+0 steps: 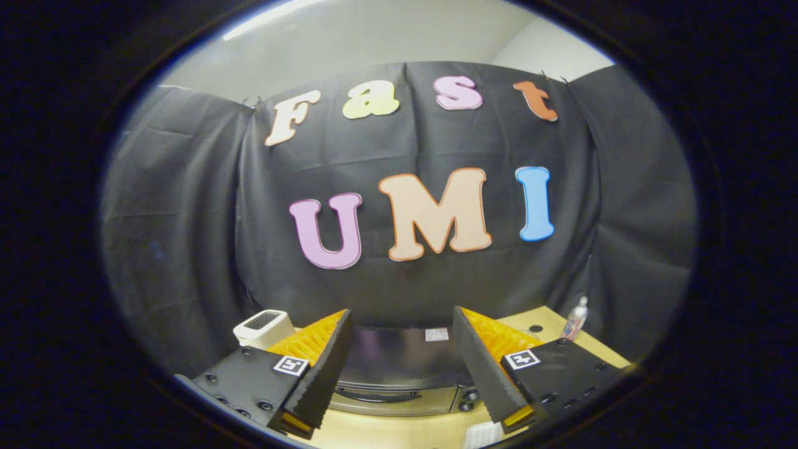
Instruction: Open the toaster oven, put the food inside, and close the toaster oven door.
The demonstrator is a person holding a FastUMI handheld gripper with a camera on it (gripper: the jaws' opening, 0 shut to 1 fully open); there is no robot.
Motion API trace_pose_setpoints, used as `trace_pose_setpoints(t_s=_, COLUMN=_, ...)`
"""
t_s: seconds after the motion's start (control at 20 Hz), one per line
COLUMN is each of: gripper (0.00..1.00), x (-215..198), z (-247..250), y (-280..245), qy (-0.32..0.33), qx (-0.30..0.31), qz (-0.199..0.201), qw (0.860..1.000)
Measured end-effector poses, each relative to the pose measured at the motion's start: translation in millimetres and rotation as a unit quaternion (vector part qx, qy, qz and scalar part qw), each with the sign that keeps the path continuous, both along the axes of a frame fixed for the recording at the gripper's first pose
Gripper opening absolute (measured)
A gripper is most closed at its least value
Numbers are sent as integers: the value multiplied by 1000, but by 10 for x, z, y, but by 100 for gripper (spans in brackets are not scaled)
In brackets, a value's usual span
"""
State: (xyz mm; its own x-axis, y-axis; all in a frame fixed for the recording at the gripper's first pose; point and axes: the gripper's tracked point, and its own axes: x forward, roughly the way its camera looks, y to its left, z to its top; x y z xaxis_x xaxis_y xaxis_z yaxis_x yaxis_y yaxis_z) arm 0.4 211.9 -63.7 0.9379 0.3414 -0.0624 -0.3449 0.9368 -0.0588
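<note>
Hovering above toaster oven (399, 368): black top, door closed; tool (402, 327) fingers spread wide, gripping nothing.

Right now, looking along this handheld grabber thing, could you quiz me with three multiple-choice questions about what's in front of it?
1. Where is the toaster oven?
A. just ahead of the gripper, seen between its fingers
B. behind the small bottle
C. on top of the white appliance

2. What colour is the small appliance beside the oven?
A. red
B. white
C. green

3. How do the gripper's fingers stand?
A. shut on the small bottle
B. pressed together
C. open, holding nothing

Answers: 1 A, the oven shows in the gap; 2 B, its casing is white; 3 C, the fingers stand wide apart.
</note>
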Motion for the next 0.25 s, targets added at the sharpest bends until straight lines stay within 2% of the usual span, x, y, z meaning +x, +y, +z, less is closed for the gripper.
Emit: trace_pose_setpoints(t_s=0.25, gripper=96, x=-99, z=93, y=-53, qy=-24, qx=9, qz=-13, qw=1000)
